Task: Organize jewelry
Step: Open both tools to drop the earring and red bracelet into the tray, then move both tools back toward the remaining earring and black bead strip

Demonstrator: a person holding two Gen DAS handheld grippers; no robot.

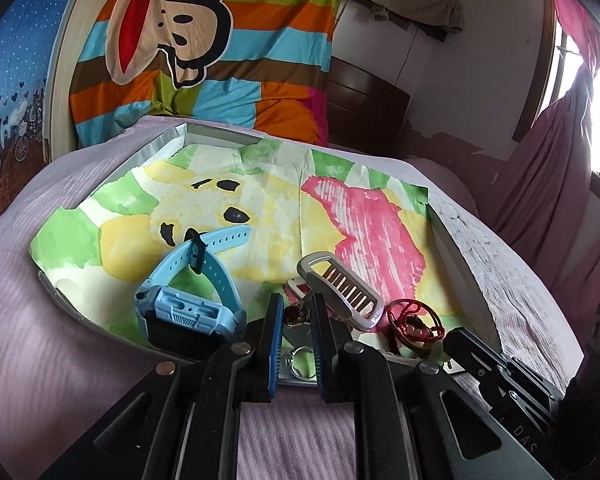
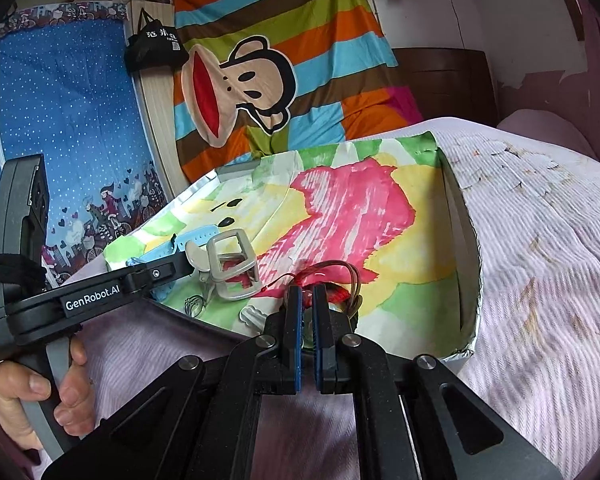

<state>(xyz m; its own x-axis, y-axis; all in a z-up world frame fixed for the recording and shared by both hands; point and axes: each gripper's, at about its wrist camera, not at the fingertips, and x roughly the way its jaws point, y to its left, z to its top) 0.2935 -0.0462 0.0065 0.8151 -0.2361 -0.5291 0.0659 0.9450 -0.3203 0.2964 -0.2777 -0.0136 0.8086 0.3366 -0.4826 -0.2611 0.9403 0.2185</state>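
Pick step: left hand-held gripper [image 1: 294,312] part-open over charm cluster [image 1: 296,314] at tray [image 1: 464,256] near edge; right hand-held gripper [image 2: 307,300] nearly closed at red cord bracelet [image 2: 332,280], grip unclear. Next: closing squarely.

Background, as I see it: striped monkey-print quilt [image 1: 204,48] draped behind; blue dotted cartoon panel [image 2: 60,120] beside it; black bag [image 2: 154,50] hanging on a pale post; dark wooden headboard [image 1: 364,108]; pink curtain [image 1: 560,168] by the window; lilac bedspread [image 2: 540,280] underneath.
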